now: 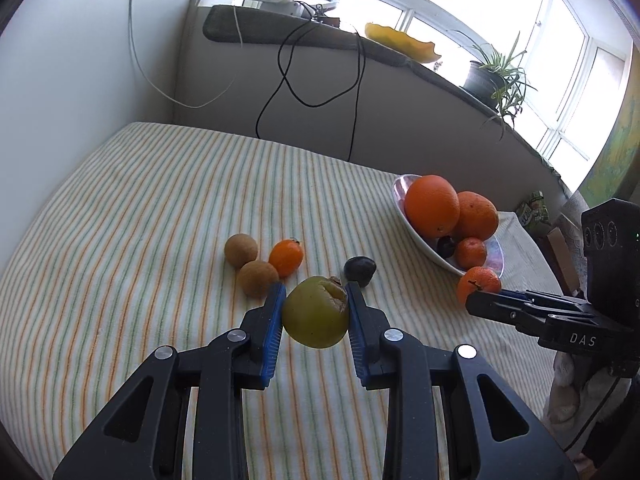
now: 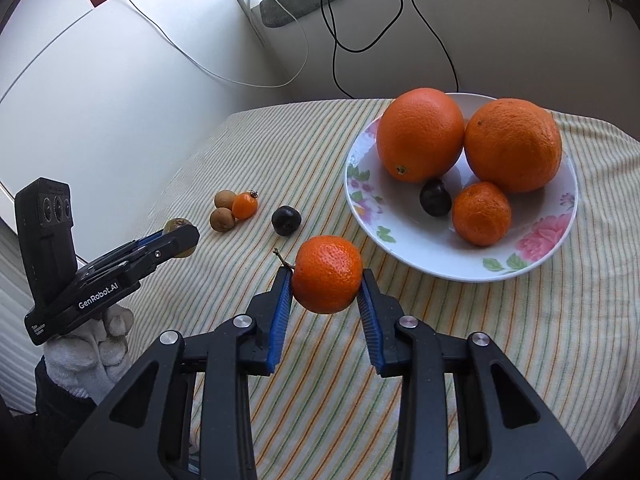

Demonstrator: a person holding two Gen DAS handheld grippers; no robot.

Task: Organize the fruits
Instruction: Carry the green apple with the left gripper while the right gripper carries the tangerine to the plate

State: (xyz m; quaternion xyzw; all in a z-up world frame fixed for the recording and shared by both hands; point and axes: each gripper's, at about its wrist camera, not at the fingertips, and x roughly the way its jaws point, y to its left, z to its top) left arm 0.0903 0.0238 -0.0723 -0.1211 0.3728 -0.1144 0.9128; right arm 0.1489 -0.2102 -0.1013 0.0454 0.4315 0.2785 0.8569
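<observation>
While carried clear of the striped cloth (image 2: 440, 320), presumably bound for the flowered plate (image 2: 400, 236) already holding two oranges (image 2: 420, 136), a small mandarin (image 2: 482, 214) and a dark plum (image 2: 435, 198): left gripper (image 1: 316, 308) clamped narrow on a yellow-green fruit (image 1: 316, 314), right gripper (image 2: 326, 278) likewise pinched on a mandarin (image 2: 327, 274), blue pads pressing each side. Green fruit dull, wrinkled and browned at the crown; held mandarin bright, pebbled, short stem intact. Left loose on cloth: two brown round fruits (image 2: 223, 210), small orange fruit (image 2: 245, 205), second plum (image 2: 286, 220).

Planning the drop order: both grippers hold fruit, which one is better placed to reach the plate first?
Right, probably. The right gripper grips the mandarin right beside the plate. The left gripper, holding the yellow-green fruit, sits farther off.
</observation>
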